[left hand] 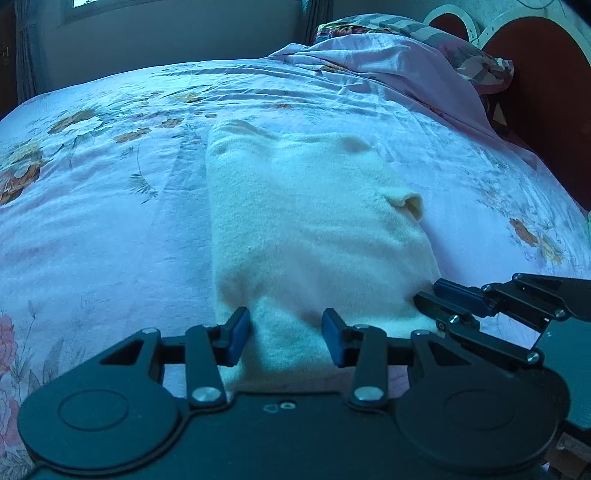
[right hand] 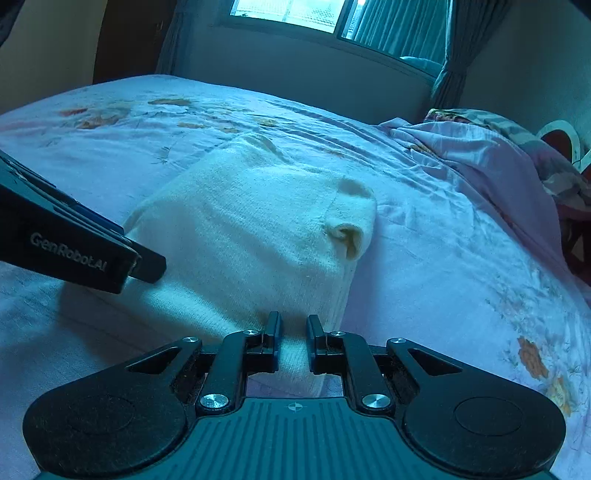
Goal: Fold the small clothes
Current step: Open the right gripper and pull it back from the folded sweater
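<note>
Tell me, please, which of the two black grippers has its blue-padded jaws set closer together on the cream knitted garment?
The right gripper: it pinches a narrow bunch of the cream knitted garment, while the left gripper holds a much wider fold.

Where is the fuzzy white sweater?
The fuzzy cream-white knitted sweater lies mid-bed on the pale purple floral bedsheet, its near edge pinched by both hand-held grippers, left and right.

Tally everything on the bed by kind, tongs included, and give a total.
White knit garment: 1
Crumpled lilac cover at the head end: 1
Patterned pillow: 1
Tongs: 2, left, right
Total: 5
</note>
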Demonstrator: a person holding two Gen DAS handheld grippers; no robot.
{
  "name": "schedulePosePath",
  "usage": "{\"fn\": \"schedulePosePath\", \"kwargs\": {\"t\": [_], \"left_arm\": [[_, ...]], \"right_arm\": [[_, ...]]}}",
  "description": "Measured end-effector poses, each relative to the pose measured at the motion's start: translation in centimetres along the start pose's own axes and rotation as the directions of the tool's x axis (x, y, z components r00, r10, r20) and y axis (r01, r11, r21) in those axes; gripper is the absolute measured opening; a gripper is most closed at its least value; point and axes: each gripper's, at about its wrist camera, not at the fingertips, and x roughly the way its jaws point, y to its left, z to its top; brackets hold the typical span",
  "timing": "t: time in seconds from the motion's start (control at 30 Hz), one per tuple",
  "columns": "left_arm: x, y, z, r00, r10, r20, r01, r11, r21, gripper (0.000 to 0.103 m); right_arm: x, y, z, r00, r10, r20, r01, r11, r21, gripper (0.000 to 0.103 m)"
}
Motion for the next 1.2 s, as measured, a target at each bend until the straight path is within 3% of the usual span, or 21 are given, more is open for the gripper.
{"fn": "schedulePosePath", "kwargs": {"t": [0.27, 0.37, 0.43, 0.53, 0.83, 1.07, 1.2], "left_arm": [[0.0, 0.6, -1.0, 1.0, 0.012, -0.009, -0.012, 1.0, -0.021, 0.04], [-0.3, 0.5, -0.8, 1.0, 0.006, -0.001, -0.007, 1.0, -0.021, 0.04], [-0.3, 0.4, -0.9, 1.0, 0.007, -0.001, -0.007, 1.0, -0.013, 0.04], [-0.1, 0.5, -1.4, 1.0, 0.003, -0.007, -0.003, 1.0, -0.03, 0.04], [0.0, 0.7, -1.4, 1.0, 0.008, -0.008, -0.008, 1.0, -0.02, 0.042], [-0.5, 0.7, -0.9, 1.0, 0.026, -0.007, -0.026, 0.999, -0.025, 0.042], [-1.2, 0.8, -0.1, 0.998, 0.038, 0.039, -0.037, 0.999, -0.035, 0.042]], "right_arm": [[-0.4, -0.6, -0.5, 0.999, -0.012, -0.03, 0.013, 0.999, 0.042, 0.012], [-2.0, -1.2, 0.6, 0.999, 0.021, 0.031, -0.025, 0.991, 0.134, 0.012], [-2.4, -0.8, 1.0, 0.998, 0.03, 0.049, -0.036, 0.991, 0.129, 0.012], [-0.7, 0.0, 0.3, 0.998, 0.043, -0.047, -0.038, 0.995, 0.091, 0.012], [-0.8, -0.2, -0.4, 0.998, 0.044, -0.04, -0.038, 0.988, 0.148, 0.012], [-1.5, -1.3, 0.8, 0.997, 0.074, -0.038, -0.064, 0.976, 0.209, 0.013], [-2.0, -2.2, 2.4, 0.996, 0.093, -0.004, -0.088, 0.959, 0.268, 0.014]]}}
